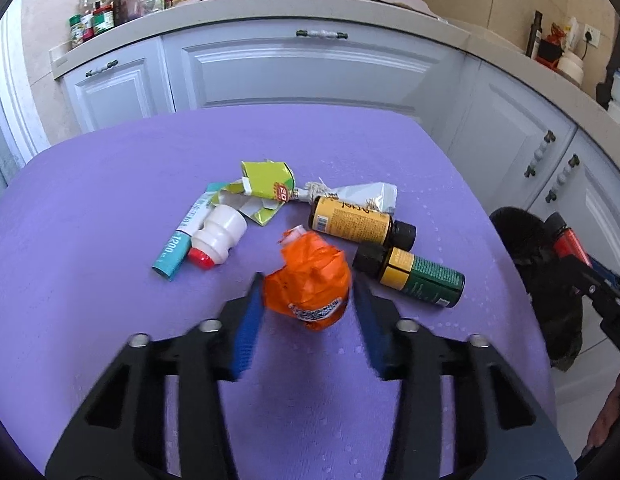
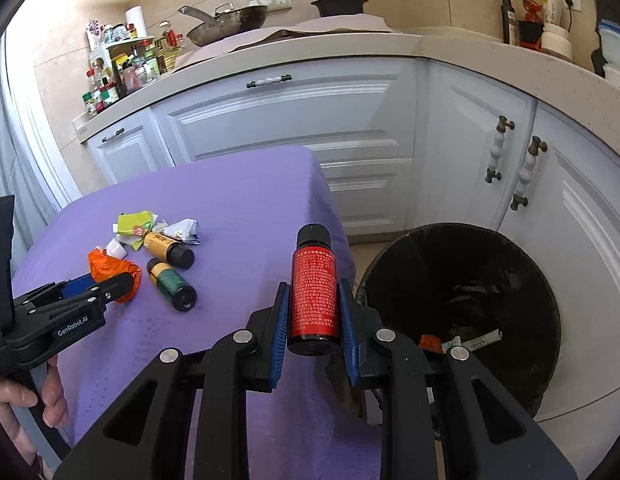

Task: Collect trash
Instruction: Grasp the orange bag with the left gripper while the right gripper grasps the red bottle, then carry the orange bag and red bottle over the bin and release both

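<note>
My left gripper [image 1: 307,300] is shut on a crumpled orange wrapper [image 1: 310,284] that sits on the purple table [image 1: 109,200], a blue pad against each side of it. The same gripper [image 2: 121,286] and wrapper [image 2: 109,266] show at the left of the right wrist view. My right gripper [image 2: 314,286] is shut on an upright red bottle [image 2: 314,300] with a black cap, held past the table's right edge beside a black trash bin [image 2: 510,264]. An orange scrap and a tube [image 2: 474,338] lie in the bin.
On the table lie a yellow-labelled bottle [image 1: 358,222], a green bottle [image 1: 414,276], a white bottle with a red cap [image 1: 217,236], a teal tube [image 1: 181,236], a torn green pack [image 1: 265,188] and a grey wrapper [image 1: 362,196]. White cabinets [image 1: 301,72] stand behind.
</note>
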### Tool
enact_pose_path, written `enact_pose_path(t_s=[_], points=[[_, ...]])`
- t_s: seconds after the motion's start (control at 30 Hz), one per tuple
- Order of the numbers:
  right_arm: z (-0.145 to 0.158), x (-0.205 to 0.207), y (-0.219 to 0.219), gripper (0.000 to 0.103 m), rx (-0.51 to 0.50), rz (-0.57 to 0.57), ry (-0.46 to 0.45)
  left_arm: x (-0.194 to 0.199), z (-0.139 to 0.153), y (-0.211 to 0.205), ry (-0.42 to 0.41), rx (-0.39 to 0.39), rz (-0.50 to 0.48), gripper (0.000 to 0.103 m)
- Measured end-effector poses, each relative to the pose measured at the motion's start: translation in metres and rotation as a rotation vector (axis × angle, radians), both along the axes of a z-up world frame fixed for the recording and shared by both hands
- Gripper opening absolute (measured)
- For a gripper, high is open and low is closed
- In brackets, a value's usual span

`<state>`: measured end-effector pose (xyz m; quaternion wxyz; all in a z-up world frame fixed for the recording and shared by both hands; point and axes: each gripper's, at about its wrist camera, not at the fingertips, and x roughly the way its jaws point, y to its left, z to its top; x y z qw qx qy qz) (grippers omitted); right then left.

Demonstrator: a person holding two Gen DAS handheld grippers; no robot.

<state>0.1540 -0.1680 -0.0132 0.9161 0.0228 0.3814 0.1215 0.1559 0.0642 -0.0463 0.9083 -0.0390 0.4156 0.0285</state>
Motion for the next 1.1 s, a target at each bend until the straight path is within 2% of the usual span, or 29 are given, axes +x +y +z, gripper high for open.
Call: enact_pose_path(t_s=[0.1, 0.27, 0.5, 0.77, 1.1], points=[[-0.002, 0.001, -0.005, 0.025, 0.007, -0.002, 0.003, -0.003, -0.001, -0.002, -0.003, 0.012, -0.010, 0.033], [-0.001, 0.000, -0.012, 0.025, 0.016, -0.010, -0.006, -0.008, 0.001, -0.004, -0.009, 0.012, -0.012, 0.031], [0.007, -0.007, -0.026, 0.025, 0.022, -0.048, -0.038, -0.022, 0.025, -0.020, -0.065, -0.004, -0.046, 0.031], [0.016, -0.016, -0.052, 0.025, -0.002, -0.130, -0.071, -0.016, 0.047, -0.083, -0.118, -0.024, -0.200, 0.031], [0.015, -0.021, -0.102, 0.025, -0.047, -0.259, -0.096, 0.013, 0.039, -0.171, -0.124, -0.013, -0.332, 0.031]])
